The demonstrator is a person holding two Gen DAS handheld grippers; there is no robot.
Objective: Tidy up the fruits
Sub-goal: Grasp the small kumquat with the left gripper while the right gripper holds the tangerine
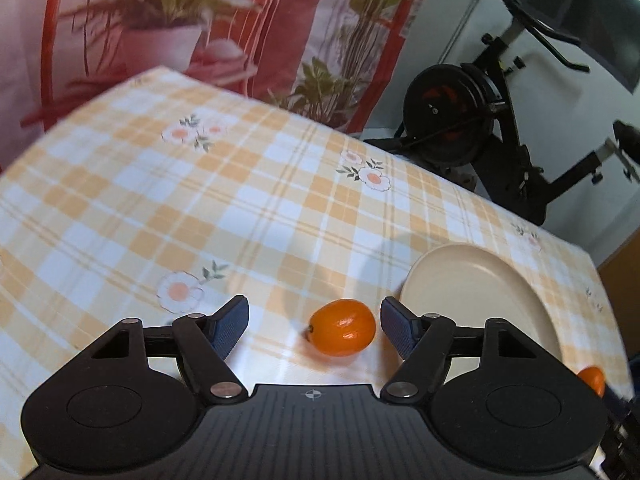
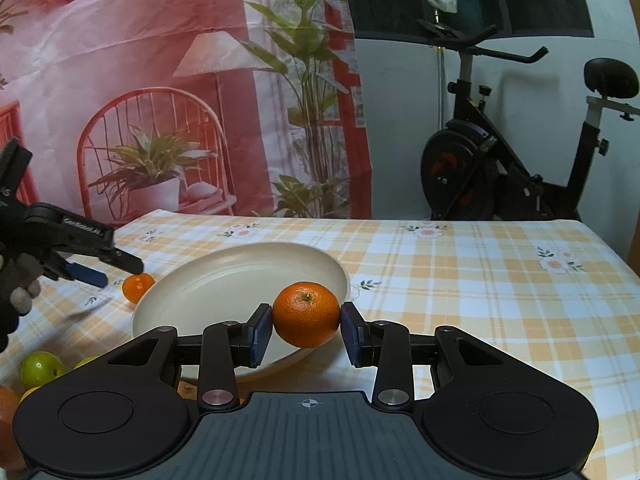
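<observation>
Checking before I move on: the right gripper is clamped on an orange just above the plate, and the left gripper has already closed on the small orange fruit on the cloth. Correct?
Not quite. In the left wrist view the left gripper is open: the small orange fruit lies between its pads, untouched. The right gripper does clamp the orange above the plate.

Glossy little orange fruit (image 1: 342, 333), matt cream plate (image 2: 224, 280), probably plastic; smooth checked tablecloth (image 1: 240, 208) looks wipe-clean.

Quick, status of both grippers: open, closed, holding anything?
Left gripper: open, small orange fruit lies on the table between its fingers, not gripped.
Right gripper: closed on an orange, held over the plate.
</observation>
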